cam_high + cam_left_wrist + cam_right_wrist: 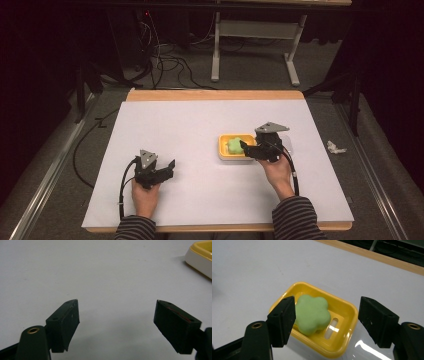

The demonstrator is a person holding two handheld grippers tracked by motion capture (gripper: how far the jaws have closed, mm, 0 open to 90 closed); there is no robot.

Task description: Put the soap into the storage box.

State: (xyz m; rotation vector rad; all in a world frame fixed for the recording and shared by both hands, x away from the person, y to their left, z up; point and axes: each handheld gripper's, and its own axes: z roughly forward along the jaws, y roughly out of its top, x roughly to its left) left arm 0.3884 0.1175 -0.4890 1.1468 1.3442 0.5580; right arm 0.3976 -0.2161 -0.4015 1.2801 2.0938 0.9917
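Note:
A green flower-shaped soap [312, 313] [234, 145] lies in a yellow soap dish [347, 315] [224, 150] right of the table's middle. My right gripper [246, 146] [327, 320] hovers just over the dish, open, with its jaws spread on either side of the soap and nothing between the pads. My left gripper [171, 165] [116, 322] rests low on the white table surface at the front left, open and empty. A corner of the dish [202, 255] appears far off in the left gripper view.
The white table top [200, 125] has a wooden far edge [215, 95]. A crumpled white scrap [335, 147] lies on the floor to the right. Cables and a table frame [255, 45] stand on the floor beyond.

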